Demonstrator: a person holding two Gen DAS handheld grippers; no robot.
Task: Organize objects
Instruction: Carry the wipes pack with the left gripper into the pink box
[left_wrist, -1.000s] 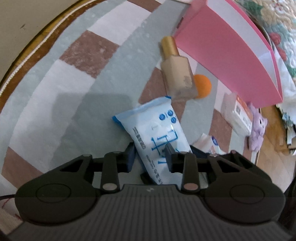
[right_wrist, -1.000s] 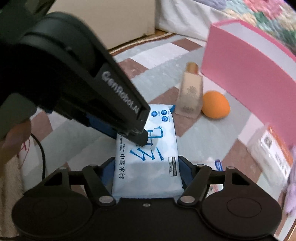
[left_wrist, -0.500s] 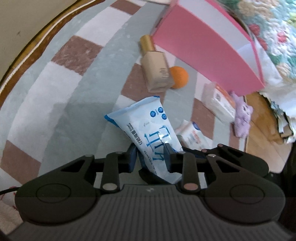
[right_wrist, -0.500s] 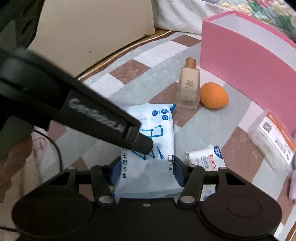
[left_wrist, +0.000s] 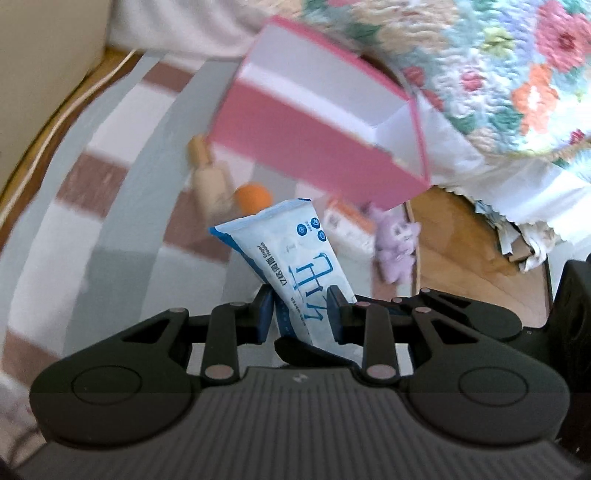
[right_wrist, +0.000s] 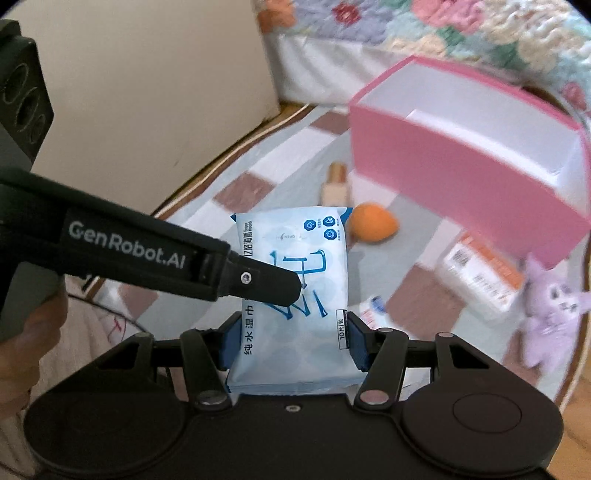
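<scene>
A blue-and-white pack of wet wipes (left_wrist: 295, 254) hangs above the rug, gripped from two sides. My left gripper (left_wrist: 301, 310) is shut on the pack's faces, and one of its fingers (right_wrist: 273, 282) lies across the printed front in the right wrist view. My right gripper (right_wrist: 291, 339) is shut on the same pack (right_wrist: 295, 236), its blue pads pressing the two side edges near the bottom. The open pink box (left_wrist: 306, 147) stands on the rug beyond the pack, also seen as the pink box (right_wrist: 454, 166), with a white inside.
On the checked rug lie a beige bottle (right_wrist: 334, 186), an orange sponge (right_wrist: 373, 227), a white-and-orange packet (right_wrist: 480, 273), a small white-and-blue item (right_wrist: 373, 308) and a purple plush toy (right_wrist: 550, 317). A floral bedspread (left_wrist: 498, 74) hangs behind the box; a cream wall (right_wrist: 147, 92) stands left.
Both grippers have risen with the wipes pack, lifting it off the rug. The right jaws narrowed onto its sides. The pink box's opening now shows more.
</scene>
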